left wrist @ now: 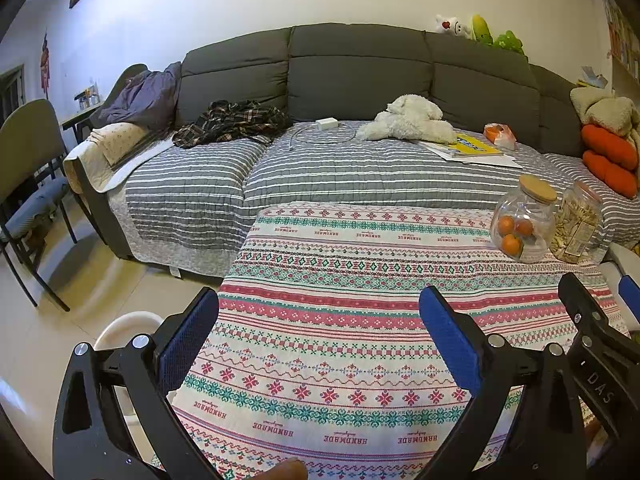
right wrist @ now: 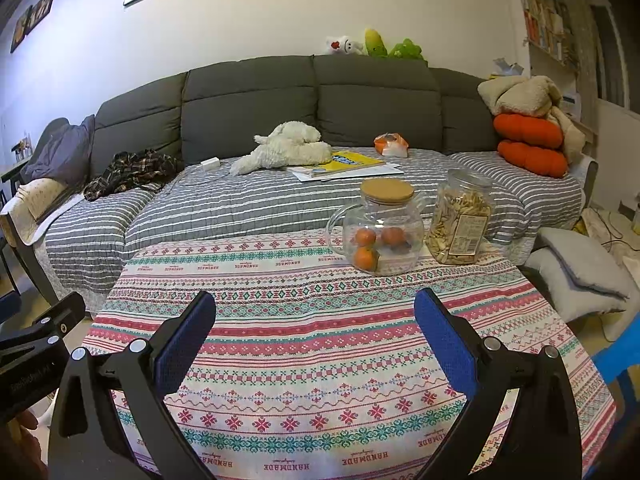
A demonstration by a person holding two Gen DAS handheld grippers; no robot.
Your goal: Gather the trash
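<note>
Both grippers hang above a table draped in a patterned cloth, side by side and apart. The left gripper has its jaws spread wide with nothing between them; the right gripper stands the same, empty.

At the table's far right edge a glass jug with a cork lid holds small oranges, and just beside it stands a clear jar of snacks. On the striped sofa cover behind lies a crumpled orange-and-white wrapper, possibly the trash, though it is too small to be sure; it rests near a yellow booklet and a white plush toy.

Only the left wrist view shows a chair and the rim of a white bin by the table's left side. Only the right wrist view shows grey cushions on the floor and a wall shelf.
</note>
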